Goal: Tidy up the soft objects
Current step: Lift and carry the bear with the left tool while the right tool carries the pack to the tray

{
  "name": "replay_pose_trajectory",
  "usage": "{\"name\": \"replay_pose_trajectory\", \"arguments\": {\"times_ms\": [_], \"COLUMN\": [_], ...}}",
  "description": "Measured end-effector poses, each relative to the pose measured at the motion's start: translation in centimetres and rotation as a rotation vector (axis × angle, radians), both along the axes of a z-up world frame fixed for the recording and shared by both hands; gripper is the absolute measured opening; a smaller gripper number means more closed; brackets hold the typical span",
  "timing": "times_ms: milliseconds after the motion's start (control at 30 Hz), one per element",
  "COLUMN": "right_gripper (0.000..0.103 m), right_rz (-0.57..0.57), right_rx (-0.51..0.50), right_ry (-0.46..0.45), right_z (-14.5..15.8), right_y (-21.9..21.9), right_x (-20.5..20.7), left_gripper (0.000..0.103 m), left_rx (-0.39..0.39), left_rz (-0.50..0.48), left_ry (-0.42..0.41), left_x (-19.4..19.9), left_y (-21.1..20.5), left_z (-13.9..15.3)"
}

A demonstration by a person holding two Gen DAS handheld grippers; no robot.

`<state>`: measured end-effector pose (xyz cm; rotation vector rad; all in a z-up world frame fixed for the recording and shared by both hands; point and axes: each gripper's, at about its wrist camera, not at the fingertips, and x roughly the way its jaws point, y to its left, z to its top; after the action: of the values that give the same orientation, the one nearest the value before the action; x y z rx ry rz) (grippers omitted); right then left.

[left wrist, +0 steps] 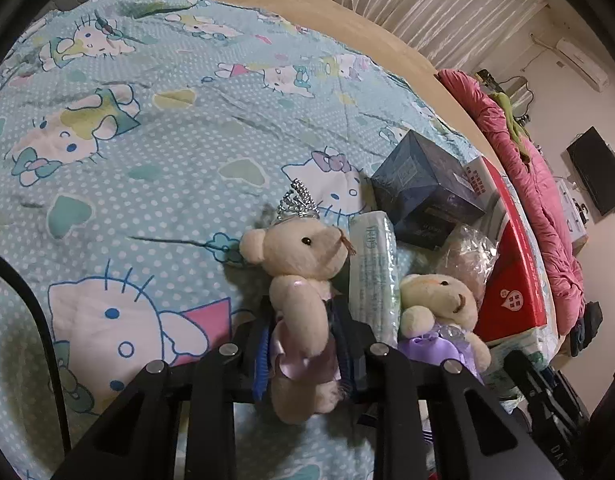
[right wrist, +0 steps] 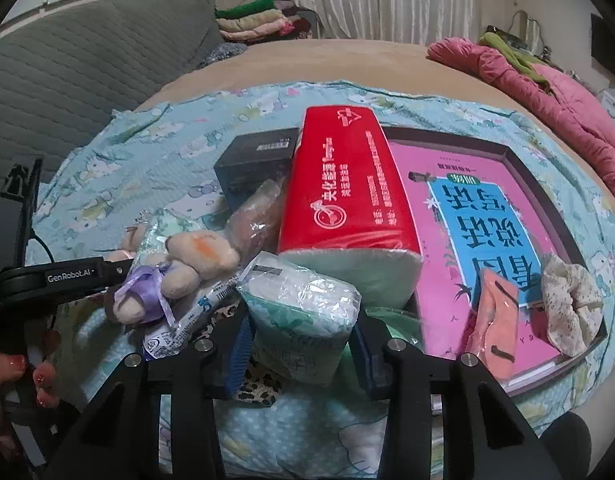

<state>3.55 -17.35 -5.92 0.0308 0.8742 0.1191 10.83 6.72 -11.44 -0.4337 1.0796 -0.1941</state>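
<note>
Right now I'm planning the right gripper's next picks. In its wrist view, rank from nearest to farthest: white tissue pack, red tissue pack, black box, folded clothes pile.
1. White tissue pack: between the jaws of the right gripper.
2. Red tissue pack: just beyond, centre.
3. Black box: behind the red pack's left side.
4. Folded clothes pile: far back, past the bed.

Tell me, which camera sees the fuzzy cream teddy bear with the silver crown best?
The left wrist view: the cream plush teddy bear with the silver crown sits centred between the left gripper pads, face showing. The right wrist view shows only bits of it behind the green tissue pack.
</note>
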Motion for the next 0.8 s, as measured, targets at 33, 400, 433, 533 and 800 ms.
{"name": "replay_pose_trajectory", "arguments": {"times_ms": [33,400,433,533,800], "right_gripper": [0.043,0.042,0.041,0.041,0.041], "right_rz": [0.004,0.009,0.008,0.009,0.019], "right_rx": [0.005,0.044,0.047,0.054,0.055], "right_ry": [-0.008,-0.061,-0.064,-0.079,-0.13], "right_z": [0.2,1.9,2.0,2.5,4.1], "right_y": [-0.1,-1.3,-1.3,-1.4,-1.9], "right_x": [-0.1,-1.0,-1.0,-1.2,-2.0], "left_gripper": [0.028,0.028,0.028,0.028,0.028], "left_rx": [0.006,0.034,0.035,0.045,0.068], "left_rz": [0.003,0.041,0.047,0.058,0.058], "left_ry": [-0.01,-0.071,-0.073,-0.087,-0.127], "left_x": [-0.1,-1.9,-2.1,-2.8,-4.2], "left_y": [0.0,1.7,1.8,2.0,1.7], "left_z": [0.2,2.4,2.6,3.2,5.4]}}
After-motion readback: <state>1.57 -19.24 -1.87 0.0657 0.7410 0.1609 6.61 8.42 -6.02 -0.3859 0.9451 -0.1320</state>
